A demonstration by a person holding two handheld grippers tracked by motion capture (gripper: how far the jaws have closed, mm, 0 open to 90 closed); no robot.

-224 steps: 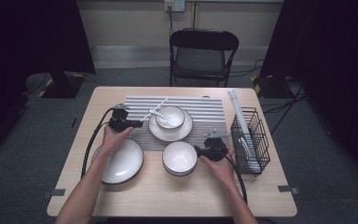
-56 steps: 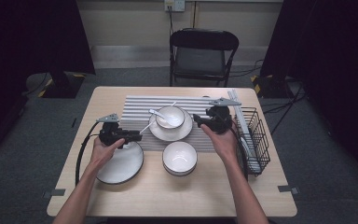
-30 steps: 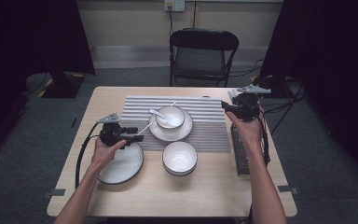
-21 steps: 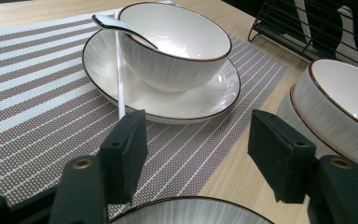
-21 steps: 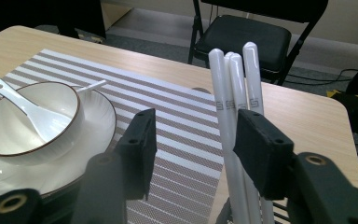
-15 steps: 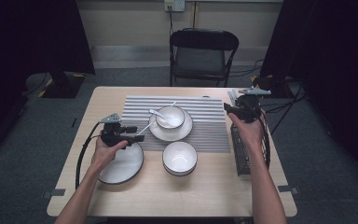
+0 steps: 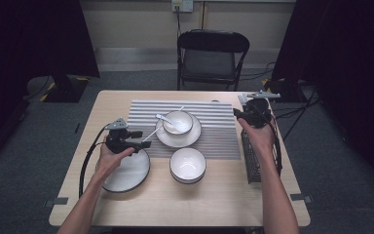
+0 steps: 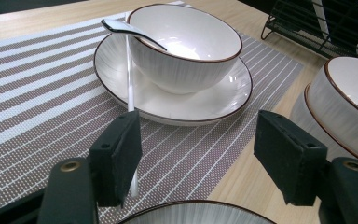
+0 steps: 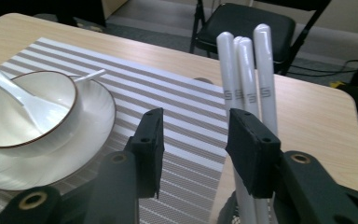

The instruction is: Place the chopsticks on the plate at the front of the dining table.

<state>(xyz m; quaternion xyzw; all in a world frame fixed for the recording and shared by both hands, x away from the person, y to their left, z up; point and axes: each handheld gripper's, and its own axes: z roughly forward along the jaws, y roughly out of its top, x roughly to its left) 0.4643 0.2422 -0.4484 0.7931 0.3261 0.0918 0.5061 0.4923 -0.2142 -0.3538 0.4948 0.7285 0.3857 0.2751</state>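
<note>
Two tongs are working over the table. The left tongs are standing open with nothing between the pads, and their jaws have just been opening. In the left gripper view a thin white chopstick is lying just beside the left pad, its far end leaning on the white plate under the bowl with the spoon. In the high view these tongs are hovering at the left middle of the frame, over the edge of the empty plate.

The right tongs are up at the upper right in the high view, over the black wire rack. Their jaws have just been closing. Nothing is between the pads. A bunch of white chopsticks is standing upright behind the right pad, in the right part of that frame; I cannot tell if it is touching them.

A second bowl is sitting in the lower middle, near the striped mat.
</note>
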